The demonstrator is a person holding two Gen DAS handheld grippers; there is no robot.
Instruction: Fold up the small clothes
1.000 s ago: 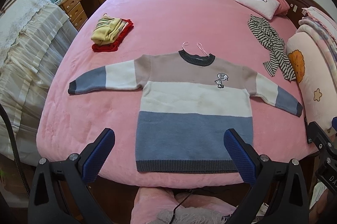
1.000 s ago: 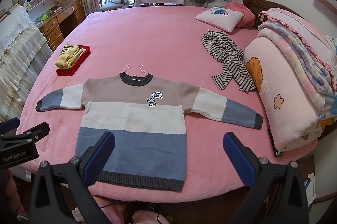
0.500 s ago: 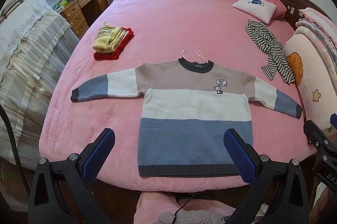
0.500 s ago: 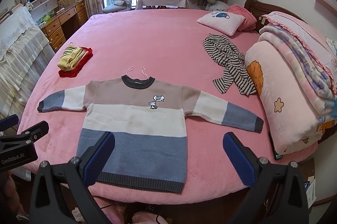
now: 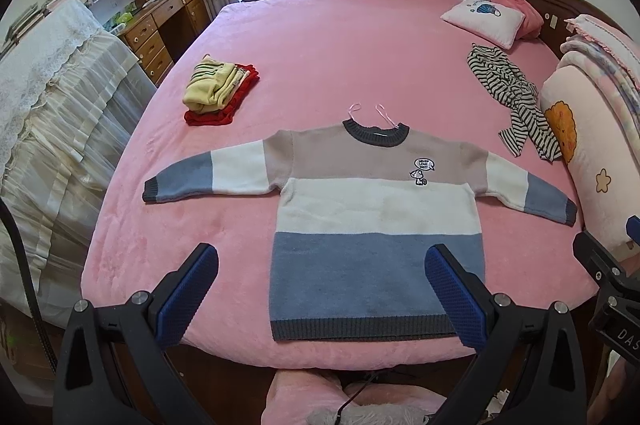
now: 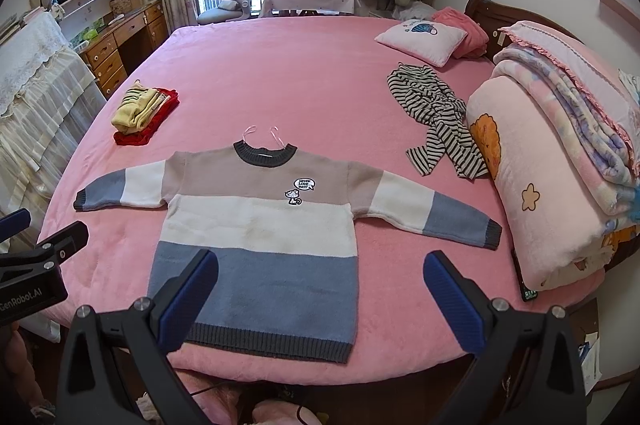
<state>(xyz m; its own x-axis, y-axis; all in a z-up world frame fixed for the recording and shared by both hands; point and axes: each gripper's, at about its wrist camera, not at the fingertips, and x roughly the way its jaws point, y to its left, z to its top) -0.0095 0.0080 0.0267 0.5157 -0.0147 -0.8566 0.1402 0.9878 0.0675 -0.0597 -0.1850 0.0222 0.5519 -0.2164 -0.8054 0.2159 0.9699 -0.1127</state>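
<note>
A small striped sweater (image 5: 376, 209) in beige, white and blue lies flat, face up, sleeves spread, near the front edge of the pink bed (image 5: 340, 37); it also shows in the right wrist view (image 6: 260, 229). My left gripper (image 5: 322, 265) is open and empty, held above the sweater's hem, not touching. My right gripper (image 6: 320, 269) is open and empty above the hem's right side. A crumpled black-and-white striped garment (image 5: 516, 97) lies at the right, also in the right wrist view (image 6: 436, 117).
A folded stack of yellow and red clothes (image 5: 218, 89) sits at the bed's left. A white pillow (image 5: 484, 21) and rolled pink blankets (image 6: 560, 145) line the right side. A lace-covered cabinet (image 5: 48, 105) stands left of the bed.
Both grippers have pulled back and up a little from the bed; the sweater sits slightly farther away in view. Nothing on the bed has moved.
</note>
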